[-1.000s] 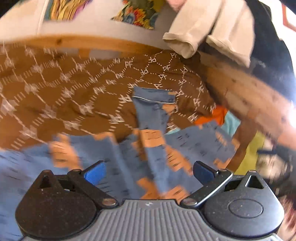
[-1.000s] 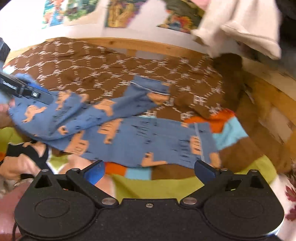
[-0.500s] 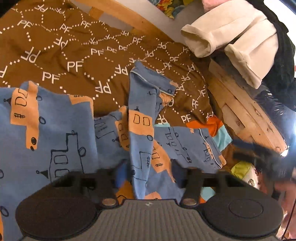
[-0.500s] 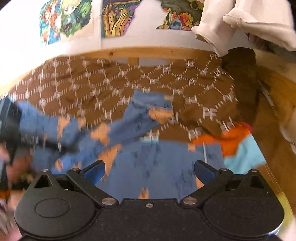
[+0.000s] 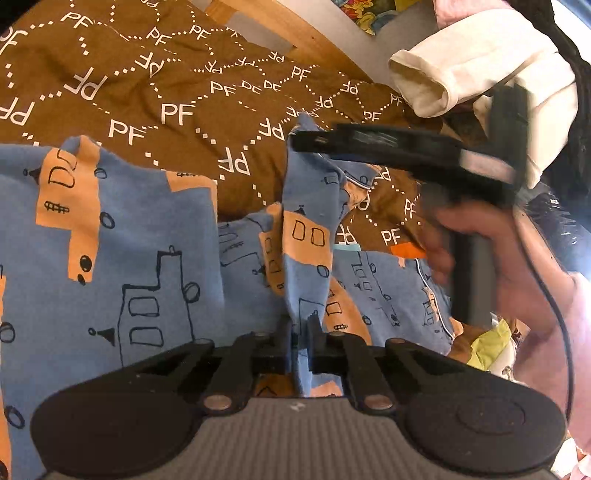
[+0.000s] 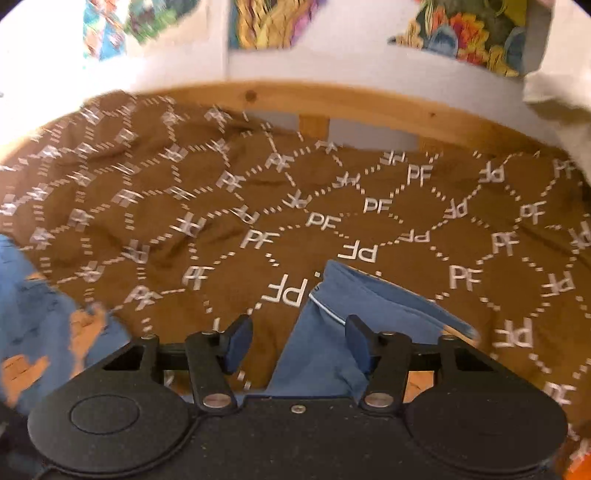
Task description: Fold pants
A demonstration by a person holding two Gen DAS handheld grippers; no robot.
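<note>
Blue pants (image 5: 110,258) with orange building prints lie crumpled on a brown bedspread (image 5: 184,92). At the bottom of the left wrist view my left gripper (image 5: 299,326) is closing its jaws, and its pads pinch a raised fold of one leg. That leg runs up to its cuff (image 6: 332,321). My right gripper (image 6: 297,341) straddles the cuff with its jaws closing; the left pad stands apart from the cloth. In the left wrist view the right gripper (image 5: 301,138) reaches in from the right, held by a hand (image 5: 498,266).
A wooden bed frame (image 6: 332,99) borders the bedspread at the back, below a wall with colourful posters (image 6: 269,22). A cream garment (image 5: 461,74) hangs at the upper right. Orange and yellow-green cloth (image 5: 487,339) shows under the pants at the right.
My left jaws have closed on a fold of the pants. The right gripper has swept across to the far leg's cuff, its jaws have narrowed, and it now shows in the left wrist view.
</note>
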